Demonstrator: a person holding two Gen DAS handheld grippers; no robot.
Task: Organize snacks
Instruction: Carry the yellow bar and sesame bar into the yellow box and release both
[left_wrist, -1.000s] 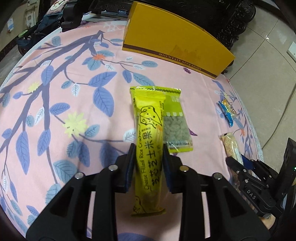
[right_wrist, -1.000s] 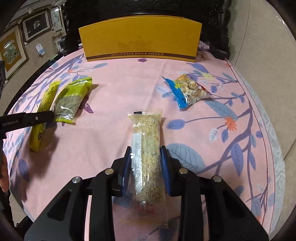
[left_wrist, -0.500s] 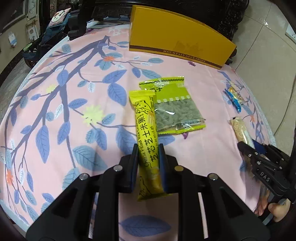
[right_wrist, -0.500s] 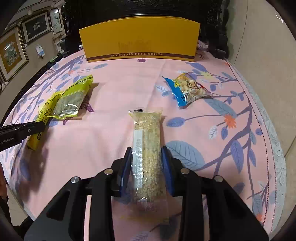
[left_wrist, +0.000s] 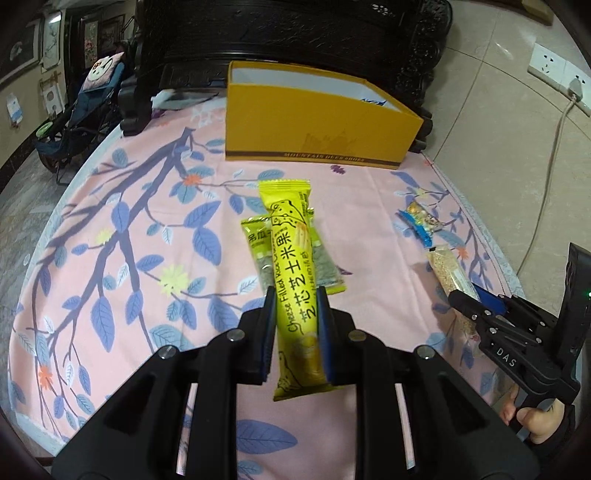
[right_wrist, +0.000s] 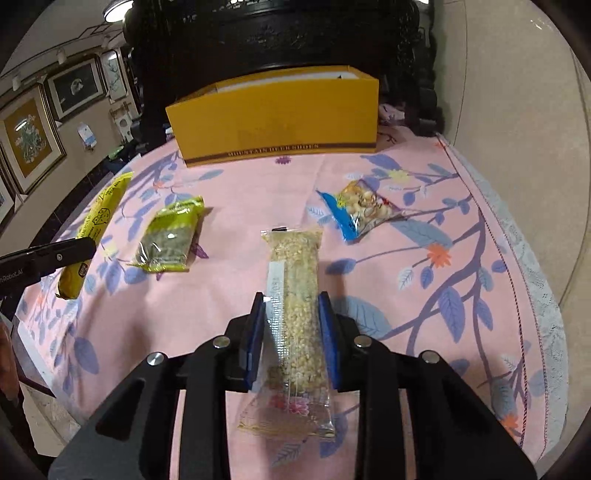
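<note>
Left tool (left_wrist: 296, 314): pinching the yellow cheese stick pack (left_wrist: 293, 280), holding it above the green seed packet (right_wrist: 168, 236).
Right tool (right_wrist: 291, 325): clamping the clear grain bar (right_wrist: 297, 295) over the tabletop (right_wrist: 240, 184).
Around: blue nut bag (right_wrist: 364, 210) lying nearby; open yellow box (right_wrist: 277, 122) sitting beyond, path unobstructed.

Both wrist cameras are looking forward over the pink tablecloth (left_wrist: 129, 258) toward the yellow box (right_wrist: 280, 118) (shared by both), left view slightly left.
</note>
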